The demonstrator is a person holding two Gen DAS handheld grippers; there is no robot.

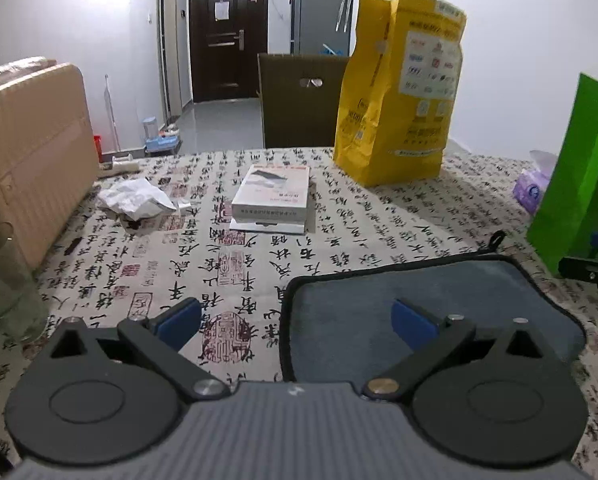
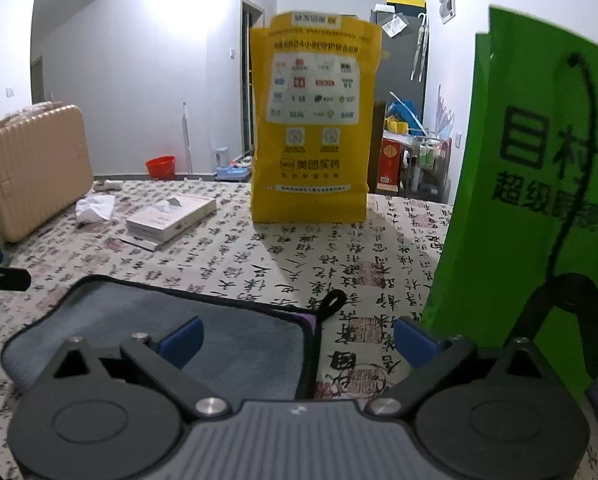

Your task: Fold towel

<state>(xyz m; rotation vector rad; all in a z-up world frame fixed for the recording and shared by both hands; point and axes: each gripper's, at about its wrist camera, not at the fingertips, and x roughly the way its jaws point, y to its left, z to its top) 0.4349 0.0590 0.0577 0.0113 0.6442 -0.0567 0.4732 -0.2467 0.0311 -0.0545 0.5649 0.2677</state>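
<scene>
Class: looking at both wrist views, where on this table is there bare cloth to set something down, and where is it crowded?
Bare cloth lies between the towel and the books, and between towel and yellow bag. Crowded: the suitcase and crumpled paper on the left, the green bag on the right.

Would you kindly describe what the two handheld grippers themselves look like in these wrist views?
The left gripper and right gripper look identical: a ribbed grey body with a small white mark, two round black discs, black linkage arms joined by silver pivot screws, and blue fingertip pads. No cables, hands or sleeves show.
</scene>
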